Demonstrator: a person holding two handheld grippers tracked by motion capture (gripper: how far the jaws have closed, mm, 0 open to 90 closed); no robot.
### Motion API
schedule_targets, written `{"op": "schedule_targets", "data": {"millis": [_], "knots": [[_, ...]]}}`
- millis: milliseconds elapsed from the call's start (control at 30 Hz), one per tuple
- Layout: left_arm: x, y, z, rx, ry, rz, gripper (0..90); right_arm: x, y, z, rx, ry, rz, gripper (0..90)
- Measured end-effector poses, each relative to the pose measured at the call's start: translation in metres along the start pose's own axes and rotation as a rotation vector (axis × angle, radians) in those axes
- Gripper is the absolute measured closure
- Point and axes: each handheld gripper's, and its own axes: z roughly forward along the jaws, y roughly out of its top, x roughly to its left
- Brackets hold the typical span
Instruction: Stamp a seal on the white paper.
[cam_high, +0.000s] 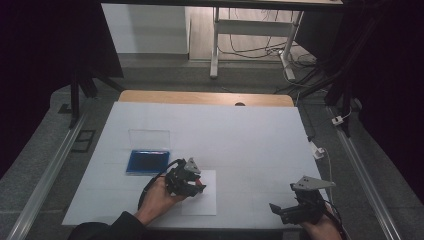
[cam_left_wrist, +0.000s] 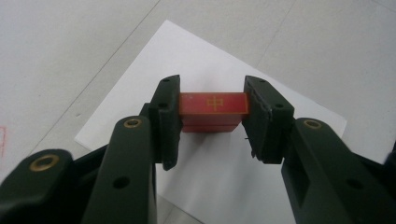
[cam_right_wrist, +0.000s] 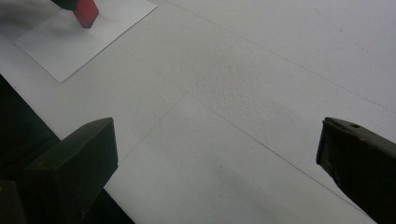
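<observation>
1. The right gripper is held at five o'clock on the table, jaws wide apart and empty.
2. The red stamp is clamped by the left gripper over the white sheet.
3. The blue ink pad is seen at ten o'clock.

A lab: paper-covered table, dark curtains, floor cables, aluminium rails
</observation>
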Motion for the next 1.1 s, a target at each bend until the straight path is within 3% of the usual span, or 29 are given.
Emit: {"op": "schedule_targets", "data": {"millis": [500, 633, 867, 1100], "knots": [[-0.009, -0.001, 0.001, 0.004, 0.056, 0.052, 59.0, 0.001, 0.000, 0.001, 0.011, 0.003, -0.008, 0.0], [-0.003, -0.003, 0.001, -0.011, 0.016, 0.014, 59.1, 0.001, 0.000, 0.001, 0.010, 0.005, -0.008, 0.0], [0.002, -0.004, 0.001, -0.021, -0.017, -0.012, 59.0, 0.001, 0.000, 0.001, 0.011, 0.004, -0.008, 0.0], [-0.006, -0.002, 0.002, -0.007, 0.037, 0.028, 59.1, 0.001, 0.001, 0.001, 0.012, 0.003, -0.008, 0.0]]}}
